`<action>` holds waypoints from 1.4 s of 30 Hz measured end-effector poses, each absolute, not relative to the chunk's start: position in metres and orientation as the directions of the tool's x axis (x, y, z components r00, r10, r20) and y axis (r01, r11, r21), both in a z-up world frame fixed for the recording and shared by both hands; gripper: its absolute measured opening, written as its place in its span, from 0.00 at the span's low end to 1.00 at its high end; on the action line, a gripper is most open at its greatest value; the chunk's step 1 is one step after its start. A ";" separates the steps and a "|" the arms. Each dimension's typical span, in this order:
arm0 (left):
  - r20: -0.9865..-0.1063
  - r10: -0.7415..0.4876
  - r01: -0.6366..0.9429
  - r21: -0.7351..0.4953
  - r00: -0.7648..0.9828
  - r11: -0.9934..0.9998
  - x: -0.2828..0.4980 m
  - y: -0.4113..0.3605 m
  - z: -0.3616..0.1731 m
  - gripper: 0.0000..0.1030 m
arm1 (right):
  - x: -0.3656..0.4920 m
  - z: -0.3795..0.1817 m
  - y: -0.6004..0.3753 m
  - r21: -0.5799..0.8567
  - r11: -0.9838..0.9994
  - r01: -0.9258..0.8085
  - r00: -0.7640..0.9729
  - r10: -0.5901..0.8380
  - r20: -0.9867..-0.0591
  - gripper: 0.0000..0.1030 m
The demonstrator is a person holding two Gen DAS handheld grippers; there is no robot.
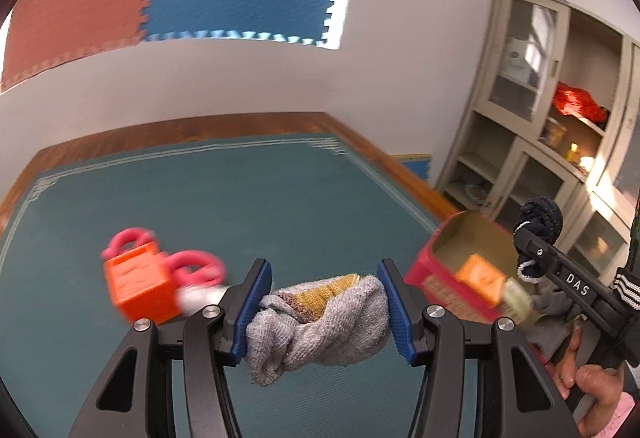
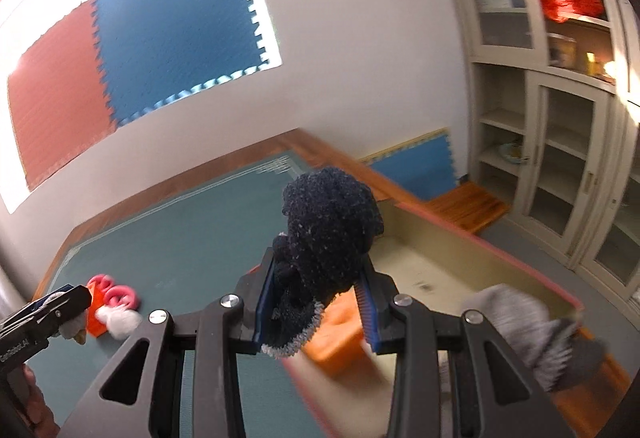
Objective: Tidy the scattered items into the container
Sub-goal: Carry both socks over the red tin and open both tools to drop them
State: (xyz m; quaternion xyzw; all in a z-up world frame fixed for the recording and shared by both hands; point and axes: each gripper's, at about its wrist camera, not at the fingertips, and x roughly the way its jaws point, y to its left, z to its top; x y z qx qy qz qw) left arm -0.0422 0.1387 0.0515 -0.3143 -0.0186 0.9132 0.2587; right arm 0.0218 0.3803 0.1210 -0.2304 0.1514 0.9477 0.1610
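A rolled grey sock (image 1: 320,322), with a yellow-brown patch showing at its top, is clamped between the blue pads of the left gripper (image 1: 324,312); the jaws are held partly apart by the bundle, which is carried clear above the green mat (image 1: 224,190). A dark navy sock ball (image 2: 328,238) is pinched in the right gripper (image 2: 318,308), whose jaws are narrowed onto it, the bulk of the ball standing out above the fingertips and a pale cuff edge hanging below.

The container (image 2: 460,278), a shallow box with a red rim and pale interior, is taken as the landmark. In the right wrist view the navy ball is seen in front of its near left corner. An orange block (image 2: 340,334) is seen at the near end of the container, and a light grey sock (image 2: 524,322) is draped at its near right edge. In the left wrist view the grey sock is held to the left of the container (image 1: 464,250). Farther left of the container, on the mat, an orange box (image 1: 138,284) lies with pink ring-shaped items (image 1: 192,266) and a white item (image 1: 200,296) against it. Beyond the container a cream cabinet (image 2: 560,118) is seen against the wall. A person's hand (image 1: 588,378) is wrapped around the right gripper's handle.
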 end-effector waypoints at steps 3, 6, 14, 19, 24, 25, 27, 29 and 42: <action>-0.553 0.522 -0.494 -0.215 -0.650 -0.842 -0.044 0.164 0.057 0.55 | 0.026 0.124 0.394 0.215 -0.888 -0.407 -0.832 0.263 -0.488 0.38; -0.545 0.552 -0.520 -0.230 -0.631 -0.823 -0.048 0.189 0.060 0.55 | 0.029 0.125 0.402 0.212 -0.881 -0.424 -0.824 0.278 -0.493 0.38; -0.548 0.607 -0.579 -0.250 -0.576 -0.776 -0.059 0.248 0.060 0.55 | 0.033 0.122 0.426 0.216 -0.858 -0.465 -0.800 0.303 -0.518 0.39; -0.556 0.623 -0.603 -0.251 -0.551 -0.757 -0.066 0.275 0.057 0.55 | 0.034 0.120 0.436 0.220 -0.846 -0.486 -0.789 0.316 -0.526 0.40; -0.584 0.626 -0.617 -0.254 -0.516 -0.745 -0.078 0.298 0.050 0.58 | 0.039 0.122 0.444 0.232 -0.817 -0.528 -0.780 0.359 -0.512 0.49; -0.592 0.625 -0.619 -0.252 -0.509 -0.744 -0.080 0.301 0.048 0.59 | 0.040 0.123 0.444 0.229 -0.814 -0.533 -0.779 0.367 -0.508 0.50; -0.599 0.622 -0.620 -0.251 -0.504 -0.743 -0.082 0.303 0.045 0.67 | 0.041 0.124 0.444 0.226 -0.812 -0.539 -0.778 0.377 -0.502 0.50; -0.592 0.629 -0.616 -0.264 -0.504 -0.742 -0.083 0.302 0.043 0.70 | 0.042 0.124 0.444 0.229 -0.809 -0.541 -0.780 0.381 -0.497 0.52; -0.566 0.588 -0.548 -0.265 -0.577 -0.793 -0.089 0.253 0.054 0.70 | 0.034 0.130 0.421 0.239 -0.841 -0.486 -0.816 0.339 -0.468 0.59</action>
